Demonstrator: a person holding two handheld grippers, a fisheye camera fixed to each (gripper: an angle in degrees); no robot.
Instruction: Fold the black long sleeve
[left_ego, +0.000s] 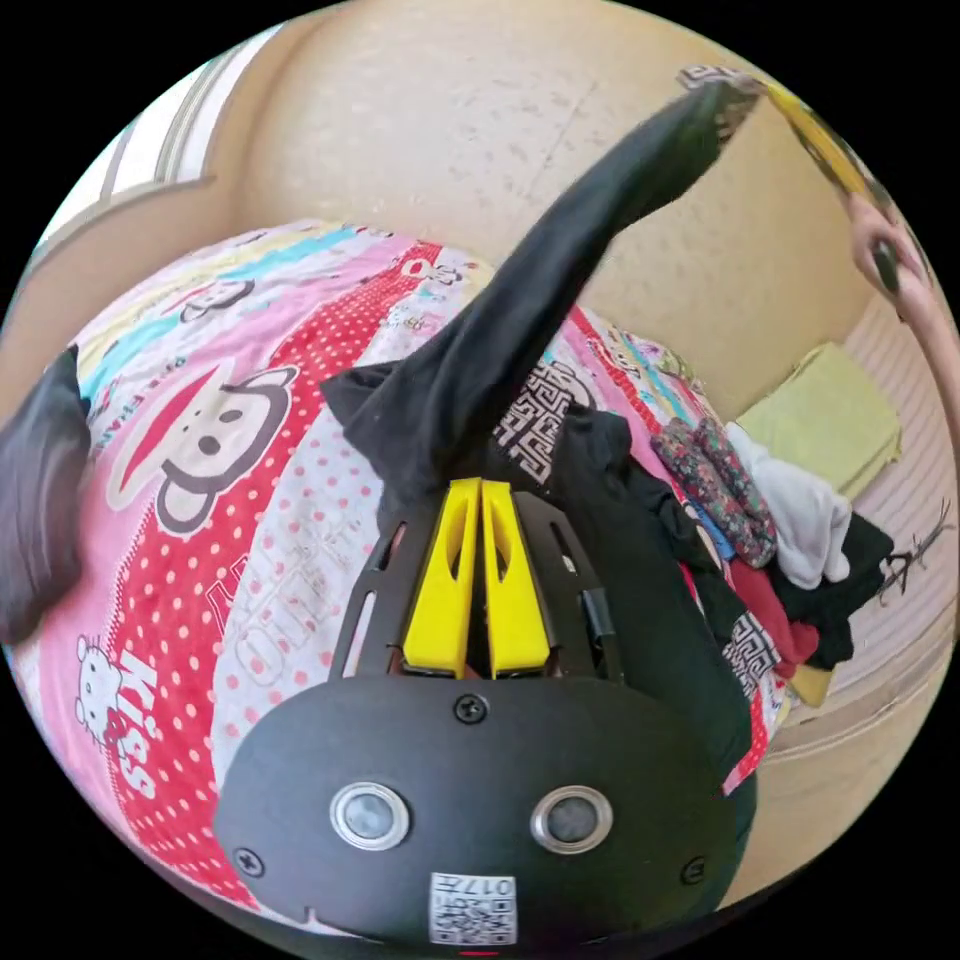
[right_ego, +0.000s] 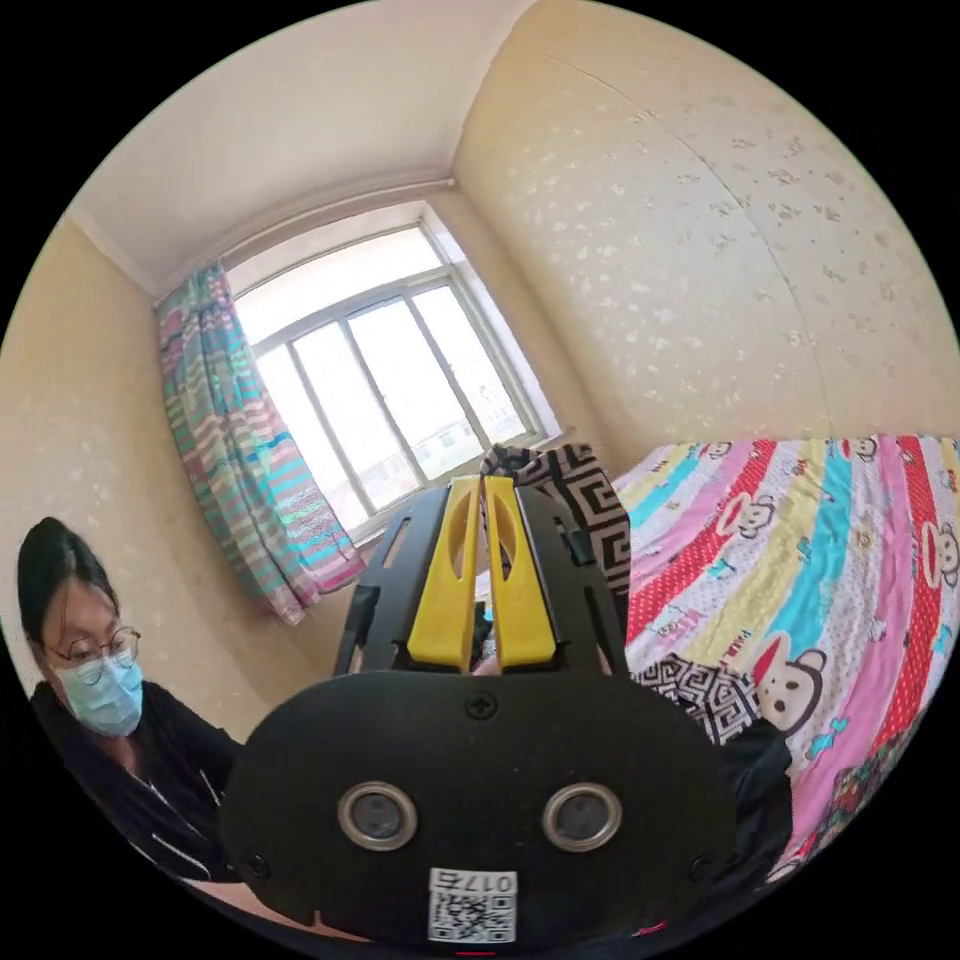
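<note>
Black long sleeve (left_ego: 520, 340) stretched taut above cartoon bedspread (left_ego: 200, 440), left gripper (left_ego: 480, 490) and right gripper (right_ego: 483, 490) each clamped on it. Step: spreading out. Next: lay flat on bed.

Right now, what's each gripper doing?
Left gripper: shut on the black shirt.
Right gripper: shut on the shirt's patterned cuff, holding the sleeve up.

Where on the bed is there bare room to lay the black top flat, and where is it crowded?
Free: the cartoon bedspread between the dark item at the view's left and the black long sleeve. Crowded: the clothes pile past the left gripper, toward the bed's edge.
</note>
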